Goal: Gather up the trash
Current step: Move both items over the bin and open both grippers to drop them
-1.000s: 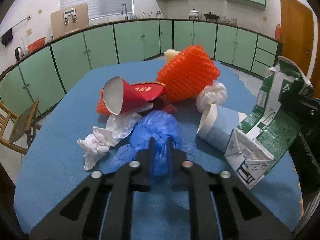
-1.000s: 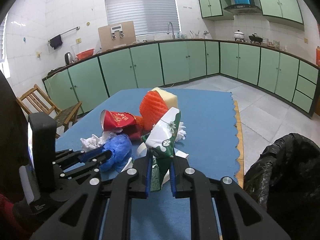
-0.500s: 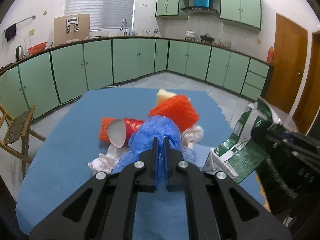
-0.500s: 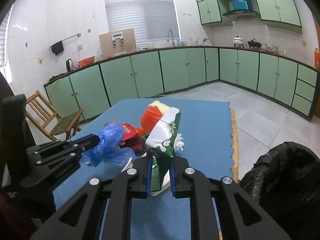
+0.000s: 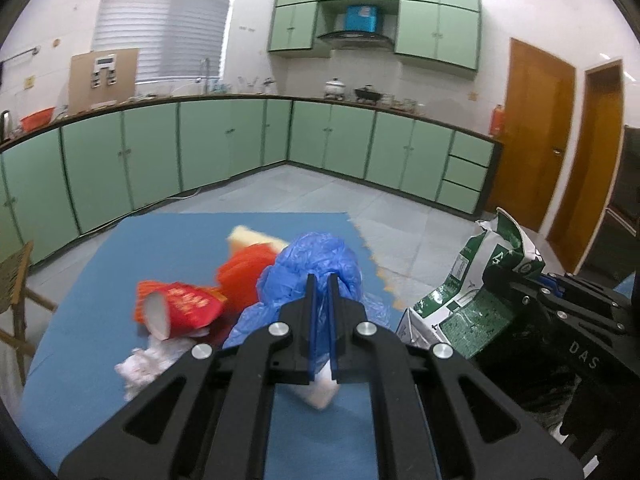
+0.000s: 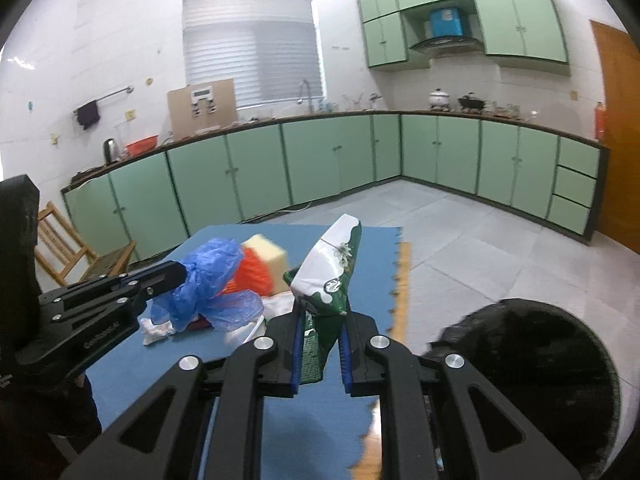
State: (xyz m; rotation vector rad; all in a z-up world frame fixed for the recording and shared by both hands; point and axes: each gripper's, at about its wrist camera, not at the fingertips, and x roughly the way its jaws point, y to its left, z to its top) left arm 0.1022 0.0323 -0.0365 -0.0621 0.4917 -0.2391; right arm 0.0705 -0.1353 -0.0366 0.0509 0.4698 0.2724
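Both grippers have risen since a second ago, lifting the blue bag (image 5: pixel 320 264) and the carton (image 6: pixel 332 276) off the pile, and more of the kitchen floor now shows past the table (image 5: pixel 168 240). The left gripper (image 5: pixel 321 284) has its jaws pressed together on the thin, crinkled blue bag, which hangs above the trash. The right gripper (image 6: pixel 320 320) pinches the crushed green and white carton, tilted and clear of the table.

Only the right view shows the black bin bag (image 6: pixel 532 376), its wide round mouth low on the right beside the table's scalloped edge, with open floor beyond. Only the left view shows the red cup (image 5: pixel 180 312) lying on its side, white inside, and the crumpled tissue (image 5: pixel 148 364) below it. The orange foam net (image 6: pixel 252 276) and pale yellow sponge (image 6: pixel 266 250) sit near the table's far edge
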